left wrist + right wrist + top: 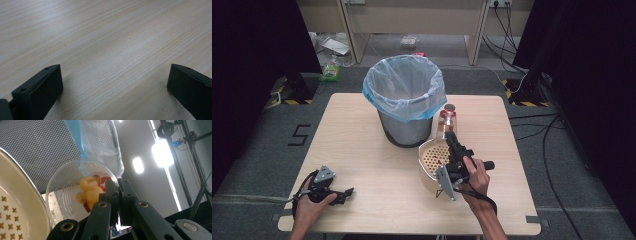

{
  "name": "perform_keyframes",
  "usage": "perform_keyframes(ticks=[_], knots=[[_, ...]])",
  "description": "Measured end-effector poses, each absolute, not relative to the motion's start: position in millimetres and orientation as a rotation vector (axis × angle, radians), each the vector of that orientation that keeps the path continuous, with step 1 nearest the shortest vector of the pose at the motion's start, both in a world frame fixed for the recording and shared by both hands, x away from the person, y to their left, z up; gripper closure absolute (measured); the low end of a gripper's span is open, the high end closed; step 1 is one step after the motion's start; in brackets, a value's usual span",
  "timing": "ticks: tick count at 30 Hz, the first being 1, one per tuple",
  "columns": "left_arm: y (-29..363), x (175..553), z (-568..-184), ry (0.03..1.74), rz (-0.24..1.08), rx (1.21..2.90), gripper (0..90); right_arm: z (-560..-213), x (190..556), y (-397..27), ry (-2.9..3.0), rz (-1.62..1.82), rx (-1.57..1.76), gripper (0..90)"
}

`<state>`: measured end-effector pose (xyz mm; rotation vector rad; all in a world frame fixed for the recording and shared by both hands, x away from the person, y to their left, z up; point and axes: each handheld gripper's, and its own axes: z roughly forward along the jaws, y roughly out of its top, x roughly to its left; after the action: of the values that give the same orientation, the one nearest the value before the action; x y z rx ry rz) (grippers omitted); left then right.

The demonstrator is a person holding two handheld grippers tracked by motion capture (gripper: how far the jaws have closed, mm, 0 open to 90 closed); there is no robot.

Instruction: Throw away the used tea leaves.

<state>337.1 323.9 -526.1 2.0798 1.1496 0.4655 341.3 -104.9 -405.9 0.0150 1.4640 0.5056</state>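
High view: right gripper (451, 137) lifts a clear cup (447, 120) beside the bin (404, 95).
Bare table (377, 175) spreads across the lower centre of the frame; the left gripper (343, 192) rests near the lower-left edge, its jaws spread wide over wood grain (112, 50). In the right gripper view the jaws are clamped on the cup's rim (113, 178), mouth tipped toward the camera, yellow and red pieces (90, 191) inside. A perforated cream strainer (432, 157) sits just below and left of it.

Lined bin (405, 100), cup (446, 121) and strainer (432, 159) crowd mid-table; left half seems open.
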Motion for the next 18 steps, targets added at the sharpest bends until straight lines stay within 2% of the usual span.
perform_keyframes(ticks=[18], knots=[[323.9, 337.1, -526.0, 1.15, 0.466, 2.08, 0.0, -409.4, 338.5, -100.1, 1.416, 0.479, -0.013, 87.9]])
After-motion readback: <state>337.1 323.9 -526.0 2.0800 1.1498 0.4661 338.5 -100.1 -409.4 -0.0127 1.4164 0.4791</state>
